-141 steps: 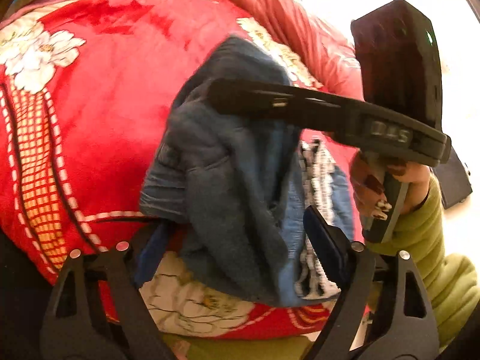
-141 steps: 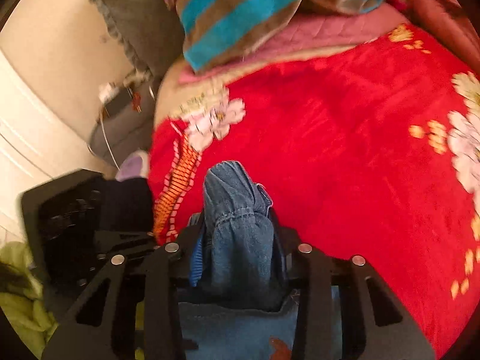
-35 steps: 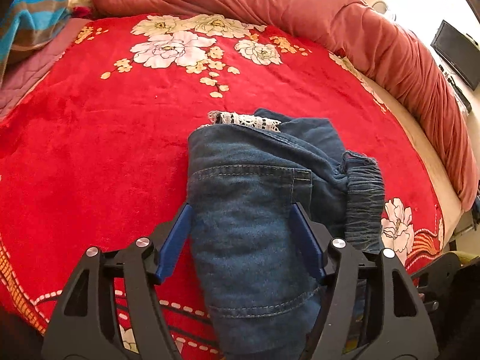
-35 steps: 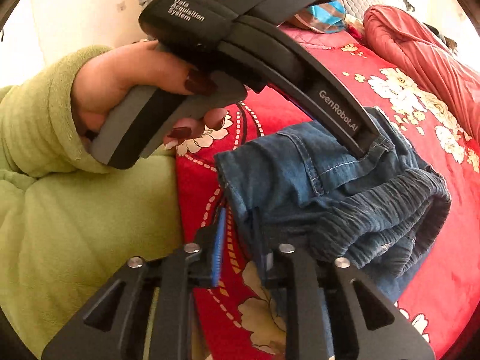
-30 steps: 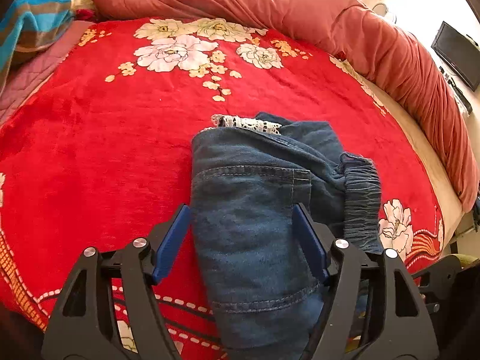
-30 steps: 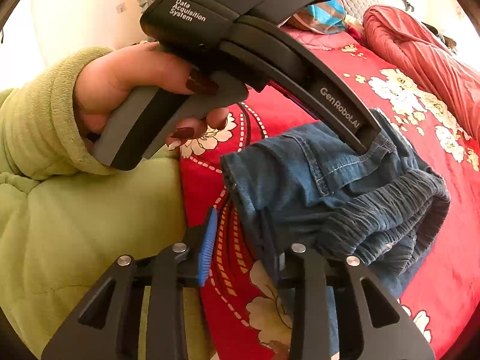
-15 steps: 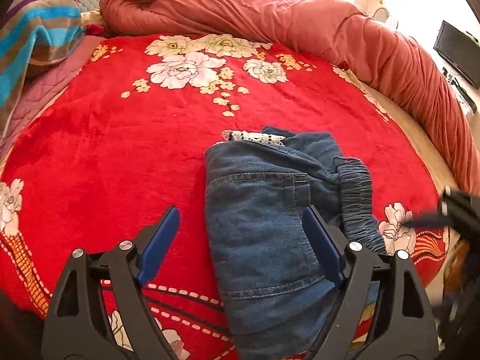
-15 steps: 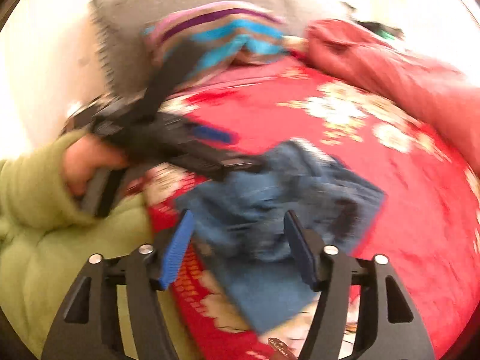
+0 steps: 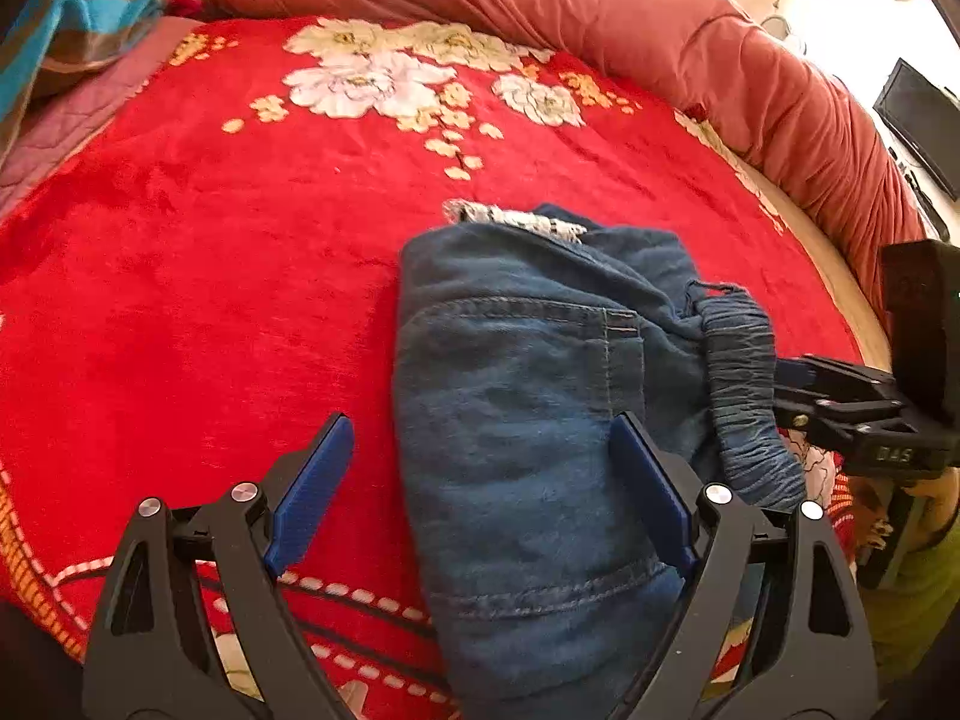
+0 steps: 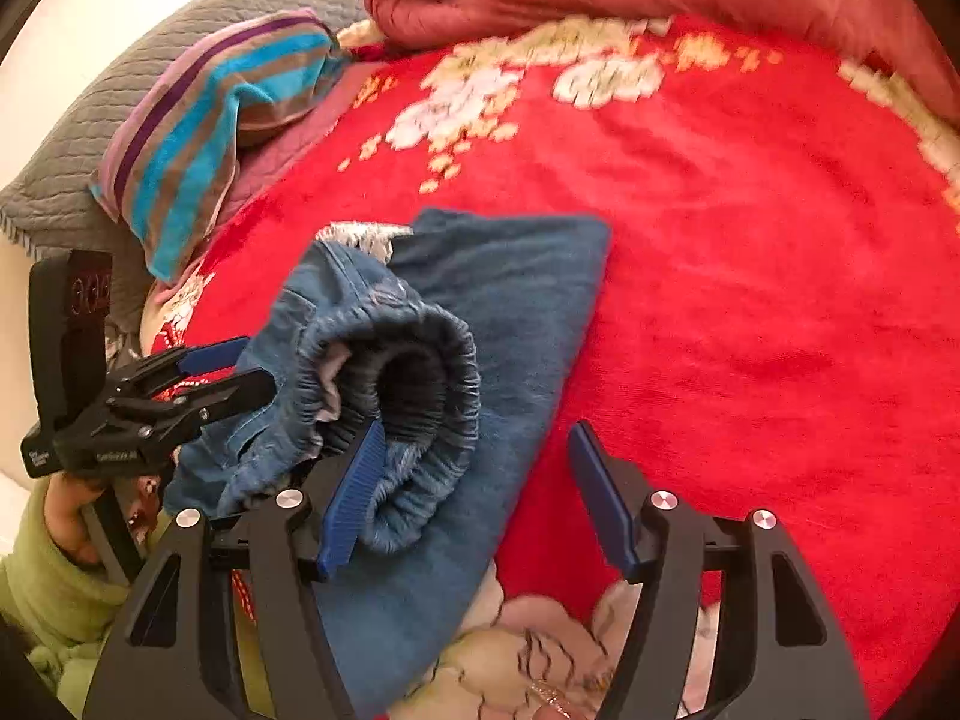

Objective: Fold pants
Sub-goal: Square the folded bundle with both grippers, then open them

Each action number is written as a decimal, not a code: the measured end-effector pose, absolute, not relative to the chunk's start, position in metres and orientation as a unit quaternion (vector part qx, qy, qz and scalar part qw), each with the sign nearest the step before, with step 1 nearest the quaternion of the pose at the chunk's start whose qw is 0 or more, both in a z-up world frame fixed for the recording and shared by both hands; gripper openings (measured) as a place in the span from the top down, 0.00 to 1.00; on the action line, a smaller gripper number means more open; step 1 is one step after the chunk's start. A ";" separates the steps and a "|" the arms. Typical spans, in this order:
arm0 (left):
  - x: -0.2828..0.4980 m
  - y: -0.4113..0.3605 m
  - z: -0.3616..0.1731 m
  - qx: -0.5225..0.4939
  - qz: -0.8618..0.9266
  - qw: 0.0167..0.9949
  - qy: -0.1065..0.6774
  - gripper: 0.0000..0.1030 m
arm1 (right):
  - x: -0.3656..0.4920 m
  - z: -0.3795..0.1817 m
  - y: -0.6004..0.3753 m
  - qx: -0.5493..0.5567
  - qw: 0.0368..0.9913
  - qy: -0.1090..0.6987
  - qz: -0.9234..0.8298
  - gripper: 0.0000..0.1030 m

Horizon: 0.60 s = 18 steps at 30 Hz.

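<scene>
the pants (image 9: 528, 420) are seen lying in a compact denim bundle on the red floral blanket (image 9: 210, 252) of the bed. the left gripper (image 9: 480, 480) is held with its fingers spread wide, empty; the bundle lies between and ahead of them, nearer the right-hand finger. the right gripper (image 10: 474, 486) is likewise spread and holds nothing; the elastic waistband (image 10: 420, 372) is bunched up just ahead of its left-hand finger, a flat denim layer running under the gap.

step judged: release and tidying after the last fold. it is judged best done by withdrawing both grippers without snagging cloth, then pressing the raised waistband flat so the stack does not spring open.

hard to make out: whether any finger touches the denim cannot be told. the bundle's near edge is cut off behind the left gripper's frame. a pale lace-like trim (image 9: 516, 217) shows beyond the far edge; what it belongs to is unclear. layers beneath are hidden.
</scene>
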<state>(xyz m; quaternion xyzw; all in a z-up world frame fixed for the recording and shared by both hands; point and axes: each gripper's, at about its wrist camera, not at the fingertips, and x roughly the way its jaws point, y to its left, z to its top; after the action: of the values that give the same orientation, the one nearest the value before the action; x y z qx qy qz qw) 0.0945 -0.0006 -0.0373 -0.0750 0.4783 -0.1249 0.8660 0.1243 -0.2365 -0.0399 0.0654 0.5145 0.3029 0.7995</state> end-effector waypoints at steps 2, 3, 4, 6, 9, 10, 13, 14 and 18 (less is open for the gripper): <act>0.098 -0.004 -0.043 -0.080 -0.133 0.861 0.485 0.23 | 0.134 -0.054 -0.234 0.081 0.788 0.523 0.315 0.38; 0.100 -0.005 -0.045 -0.079 -0.136 0.859 0.487 0.23 | 0.134 -0.054 -0.232 0.086 0.786 0.521 0.320 0.38; 0.101 -0.007 -0.046 -0.075 -0.138 0.858 0.489 0.25 | 0.136 -0.055 -0.231 0.088 0.786 0.518 0.326 0.38; 0.102 -0.009 -0.046 -0.075 -0.145 0.857 0.488 0.38 | 0.138 -0.055 -0.229 0.086 0.786 0.513 0.333 0.39; 0.101 -0.015 -0.042 -0.067 -0.152 0.860 0.482 0.53 | 0.139 -0.050 -0.222 0.077 0.782 0.503 0.360 0.70; 0.101 -0.016 -0.039 -0.064 -0.152 0.862 0.479 0.57 | 0.138 -0.048 -0.221 0.079 0.782 0.498 0.367 0.73; 0.104 -0.014 -0.029 -0.075 -0.157 0.865 0.470 0.65 | 0.135 -0.032 -0.219 0.076 0.792 0.469 0.383 0.80; 0.106 -0.013 -0.025 -0.077 -0.159 0.868 0.465 0.65 | 0.135 -0.026 -0.217 0.070 0.796 0.458 0.389 0.80; 0.121 -0.013 -0.005 -0.067 -0.153 0.881 0.443 0.65 | 0.148 -0.008 -0.203 0.044 0.809 0.432 0.396 0.80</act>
<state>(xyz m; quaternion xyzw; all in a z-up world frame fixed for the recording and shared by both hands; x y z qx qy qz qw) 0.1210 -0.0126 -0.0052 -0.0673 0.4430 -0.1525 0.8809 0.1475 -0.2031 -0.0083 0.0436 0.4318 0.3957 0.8094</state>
